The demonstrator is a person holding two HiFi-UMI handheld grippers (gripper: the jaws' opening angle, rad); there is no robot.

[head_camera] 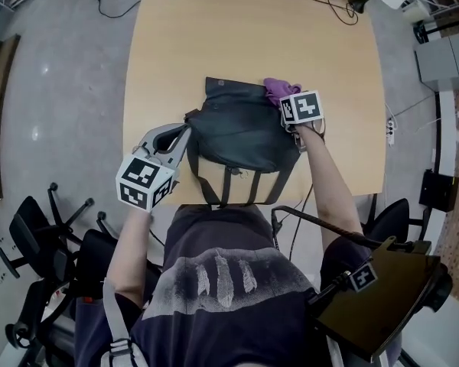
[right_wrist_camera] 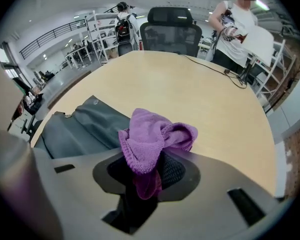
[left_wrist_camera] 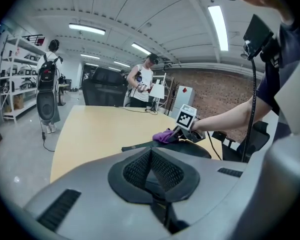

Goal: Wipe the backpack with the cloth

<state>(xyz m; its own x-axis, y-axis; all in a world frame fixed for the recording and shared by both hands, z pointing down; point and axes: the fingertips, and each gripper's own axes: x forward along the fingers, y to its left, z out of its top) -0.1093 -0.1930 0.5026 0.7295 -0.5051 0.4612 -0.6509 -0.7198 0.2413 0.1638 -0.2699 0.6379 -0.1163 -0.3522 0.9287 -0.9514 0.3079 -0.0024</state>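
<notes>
A dark grey backpack (head_camera: 237,132) lies flat on the wooden table (head_camera: 214,29), its straps (head_camera: 228,183) hanging over the near edge. My right gripper (head_camera: 285,107) is at the bag's far right corner, shut on a bunched purple cloth (head_camera: 275,89); the right gripper view shows the cloth (right_wrist_camera: 152,139) sticking out of the closed jaws just past the backpack (right_wrist_camera: 77,129). My left gripper (head_camera: 182,134) is at the bag's left edge. In its own view the left gripper (left_wrist_camera: 151,153) has pads pressed together with dark backpack material pinched between them, and the backpack (left_wrist_camera: 190,148) lies beyond.
Black cables (head_camera: 344,6) trail across the table's far right. Office chairs (head_camera: 38,235) stand at my left, and a dark tablet on an arm (head_camera: 382,293) at my right. Two people (left_wrist_camera: 142,86) stand beyond the table's far end, near shelving (left_wrist_camera: 15,79).
</notes>
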